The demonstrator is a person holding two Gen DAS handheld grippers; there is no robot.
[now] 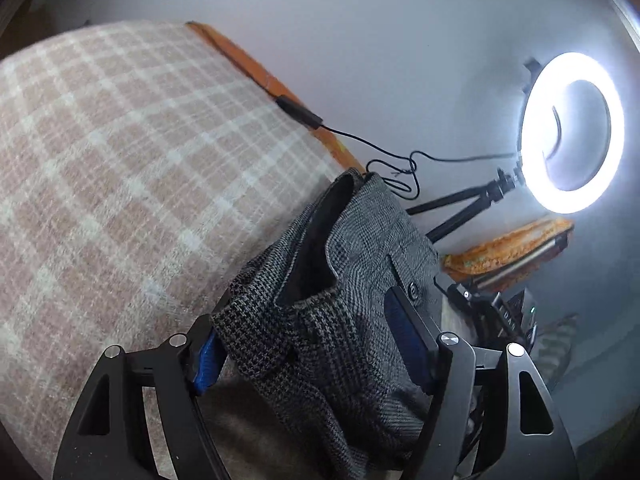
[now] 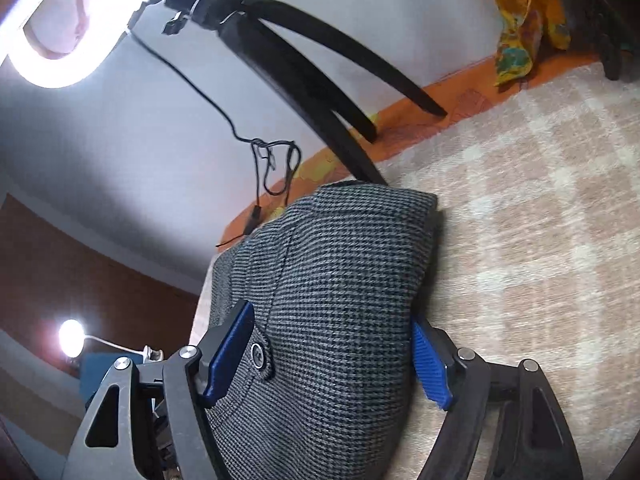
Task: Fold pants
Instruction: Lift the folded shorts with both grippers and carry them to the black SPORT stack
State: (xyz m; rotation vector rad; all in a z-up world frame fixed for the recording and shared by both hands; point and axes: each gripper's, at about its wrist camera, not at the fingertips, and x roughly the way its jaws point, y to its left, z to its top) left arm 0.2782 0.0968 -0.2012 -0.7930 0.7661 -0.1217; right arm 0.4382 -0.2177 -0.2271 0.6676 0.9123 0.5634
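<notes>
The grey houndstooth pants (image 1: 360, 240) are gathered into a thick folded bundle over a pink and cream checked blanket (image 1: 120, 160). My left gripper (image 1: 304, 312) has its blue pads against both sides of the bundle near the waistband and a button, holding it wide. In the right wrist view the same pants (image 2: 352, 240) rest on the blanket (image 2: 540, 240), folded end pointing away. My right gripper (image 2: 330, 316) spans them, one pad by a buttoned pocket flap, the other at the fabric's right edge.
A lit ring light (image 1: 572, 132) on a black tripod (image 2: 300, 60) stands just past the pants by the grey wall. Its cable (image 2: 272, 160) dangles over the orange sheet edge (image 2: 440, 96). An orange patterned cloth (image 2: 516, 20) hangs at the far side.
</notes>
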